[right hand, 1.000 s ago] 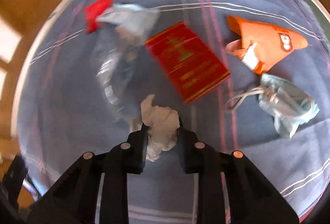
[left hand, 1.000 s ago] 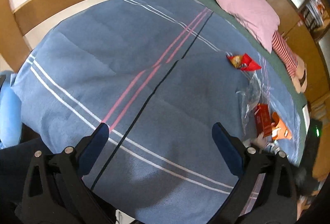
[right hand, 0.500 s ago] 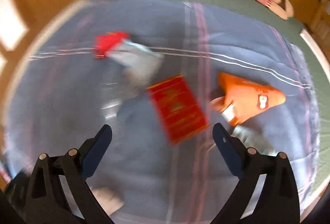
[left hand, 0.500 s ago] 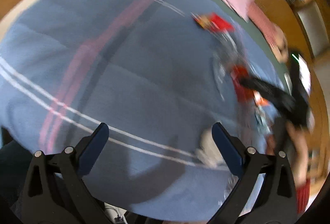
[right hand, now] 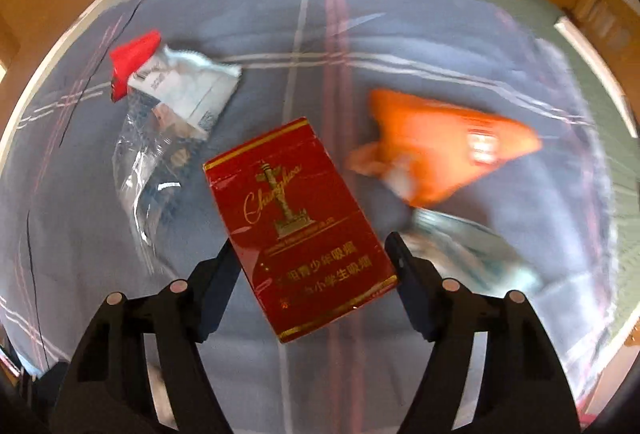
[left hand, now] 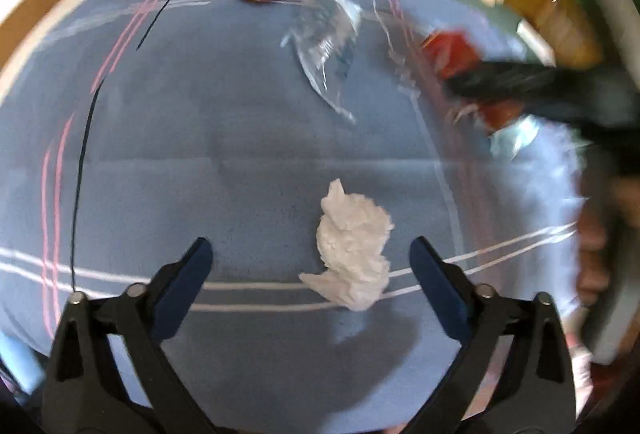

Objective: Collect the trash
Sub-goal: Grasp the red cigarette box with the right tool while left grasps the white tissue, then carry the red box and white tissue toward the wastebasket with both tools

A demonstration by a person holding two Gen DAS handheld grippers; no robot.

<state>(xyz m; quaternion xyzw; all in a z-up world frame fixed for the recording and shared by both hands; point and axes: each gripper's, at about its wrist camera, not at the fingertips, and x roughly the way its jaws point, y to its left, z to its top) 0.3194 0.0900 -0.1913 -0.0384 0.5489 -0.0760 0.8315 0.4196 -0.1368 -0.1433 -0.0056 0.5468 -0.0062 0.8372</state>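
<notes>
the right gripper is spread, straddling the stiff, light red cigarette pack at frame centre on the bed; pinch its long edges. the left gripper gapes around soft crumpled tissue.

Both wrist views look steeply down, close over the same blue bedspread.
</notes>
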